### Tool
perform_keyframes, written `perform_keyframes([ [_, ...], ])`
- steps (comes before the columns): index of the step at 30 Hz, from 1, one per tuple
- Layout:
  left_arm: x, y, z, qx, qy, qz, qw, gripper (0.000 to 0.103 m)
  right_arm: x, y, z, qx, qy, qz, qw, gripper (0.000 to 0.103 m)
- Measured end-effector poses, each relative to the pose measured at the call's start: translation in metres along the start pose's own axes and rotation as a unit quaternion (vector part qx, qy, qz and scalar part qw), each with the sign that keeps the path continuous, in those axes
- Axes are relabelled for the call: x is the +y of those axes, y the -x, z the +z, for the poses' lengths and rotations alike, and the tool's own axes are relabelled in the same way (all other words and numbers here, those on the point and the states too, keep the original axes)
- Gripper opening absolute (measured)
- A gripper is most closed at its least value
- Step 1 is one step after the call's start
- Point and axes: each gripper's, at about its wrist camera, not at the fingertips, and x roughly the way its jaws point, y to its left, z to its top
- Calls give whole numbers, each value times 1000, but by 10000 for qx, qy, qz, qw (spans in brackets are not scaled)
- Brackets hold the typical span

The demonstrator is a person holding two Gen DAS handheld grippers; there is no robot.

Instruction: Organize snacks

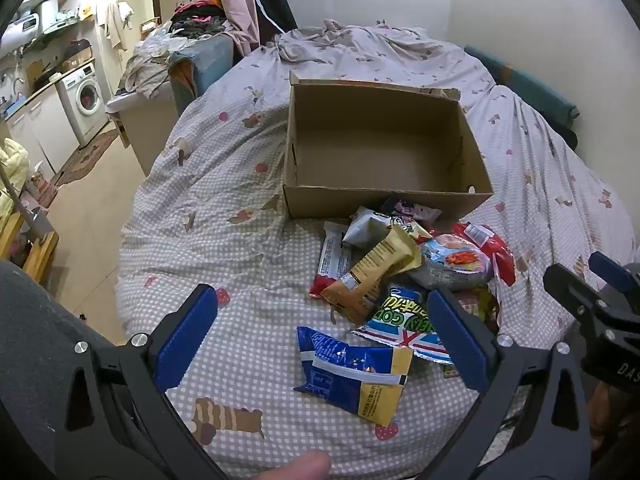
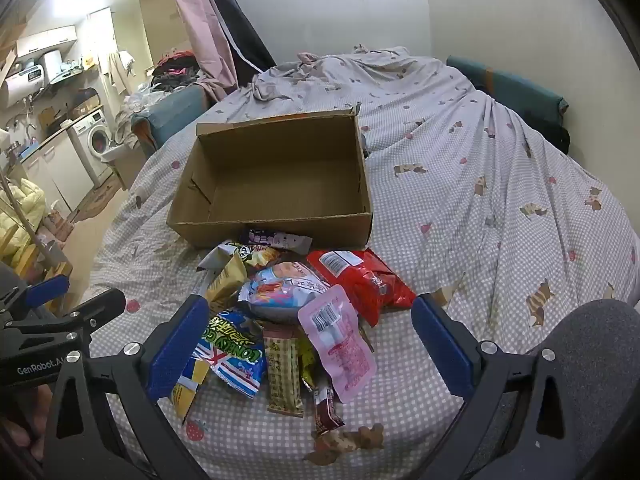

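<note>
Left gripper [image 1: 320, 344] fingers spread wide, nothing pinched; blue-and-yellow packet [image 1: 354, 374] lies on the bed between them. Right gripper [image 2: 308, 344] also spread, empty, above the pink pouch [image 2: 340, 344]. Snack pile [image 2: 288, 300] sits on the checked bedsheet [image 2: 500, 208], just in front of the cardboard box [image 2: 276, 176]. Box is open, no snacks inside.

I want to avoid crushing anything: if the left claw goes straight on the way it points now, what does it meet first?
Probably the blue and yellow snack packet, lying flat on the checked bedspread between the open left claw fingers. The snack pile and the empty cardboard box lie farther on. Depth is hard to judge.
</note>
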Motion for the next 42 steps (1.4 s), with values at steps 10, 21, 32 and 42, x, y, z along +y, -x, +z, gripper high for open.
perform_keyframes([
  [10, 1, 1, 0, 20, 31, -33, 10000, 103, 0, 0, 1, 37, 5, 7, 10000, 103],
  [21, 4, 1, 1, 3, 25, -22, 10000, 103, 1, -1, -1, 44, -5, 16, 10000, 103],
  [32, 5, 1, 1, 7, 32, -20, 10000, 103, 1, -2, -1, 48, -12, 22, 10000, 103],
  [42, 7, 3, 3, 5, 44, 1, 10000, 103, 1, -2, -2, 42, -9, 16, 10000, 103],
])
